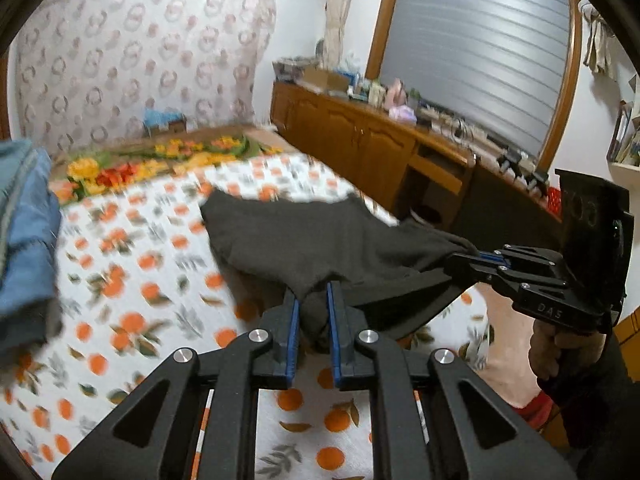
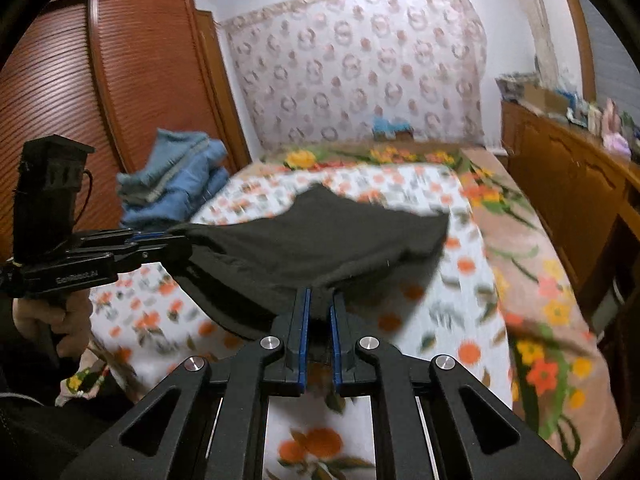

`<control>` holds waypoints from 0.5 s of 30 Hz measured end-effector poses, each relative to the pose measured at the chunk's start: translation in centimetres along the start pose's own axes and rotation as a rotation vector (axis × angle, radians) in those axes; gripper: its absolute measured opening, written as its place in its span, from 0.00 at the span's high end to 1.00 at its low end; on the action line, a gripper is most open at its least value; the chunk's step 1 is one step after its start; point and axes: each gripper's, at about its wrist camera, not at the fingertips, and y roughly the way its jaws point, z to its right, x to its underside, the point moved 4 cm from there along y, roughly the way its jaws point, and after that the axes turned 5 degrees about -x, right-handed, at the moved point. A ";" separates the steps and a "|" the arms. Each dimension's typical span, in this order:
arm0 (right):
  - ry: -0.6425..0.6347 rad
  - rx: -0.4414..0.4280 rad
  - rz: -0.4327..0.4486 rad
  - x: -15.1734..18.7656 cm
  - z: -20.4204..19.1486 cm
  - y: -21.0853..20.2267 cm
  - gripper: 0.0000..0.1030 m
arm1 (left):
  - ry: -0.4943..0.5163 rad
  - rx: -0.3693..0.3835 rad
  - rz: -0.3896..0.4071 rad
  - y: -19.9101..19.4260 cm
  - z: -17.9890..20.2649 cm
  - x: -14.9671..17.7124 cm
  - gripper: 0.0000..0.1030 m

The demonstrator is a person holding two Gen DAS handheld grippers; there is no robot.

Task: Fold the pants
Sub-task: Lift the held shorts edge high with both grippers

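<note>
From the left wrist, the left gripper (image 1: 314, 300) is clenched on a bunched near edge of the dark pants (image 1: 304, 236), lifted above the orange-print bedsheet (image 1: 132, 264); so small a pinch could slip out. From the right wrist, the right gripper (image 2: 319, 308) likewise grasps the pants' near edge, far end trailing on the sheet, so uneven pulling may skew the fold.

Open bedsheet (image 2: 452, 292) lies beyond the pants (image 2: 320, 236); folded blue clothes (image 2: 176, 176) block left.

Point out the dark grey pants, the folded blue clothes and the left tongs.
dark grey pants (image 1: 288, 232): left wrist view, middle of the spread fabric.
folded blue clothes (image 2: 180, 176): right wrist view, centre of the pile.
left tongs (image 1: 313, 308): left wrist view, between its fingertips, where the fabric is clamped.
</note>
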 end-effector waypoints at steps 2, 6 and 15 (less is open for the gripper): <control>-0.030 -0.003 0.026 -1.3 -0.8 -0.5 0.92 | 0.004 -0.014 0.035 -1.2 -0.3 -0.9 0.87; -0.078 -0.016 0.070 -3.4 -2.1 -1.7 0.92 | 0.003 -0.028 0.099 -3.5 -1.0 -2.7 0.87; -0.196 -0.042 0.174 -8.2 -6.1 -5.2 0.92 | 0.024 -0.063 0.241 -9.7 -1.6 -6.4 0.87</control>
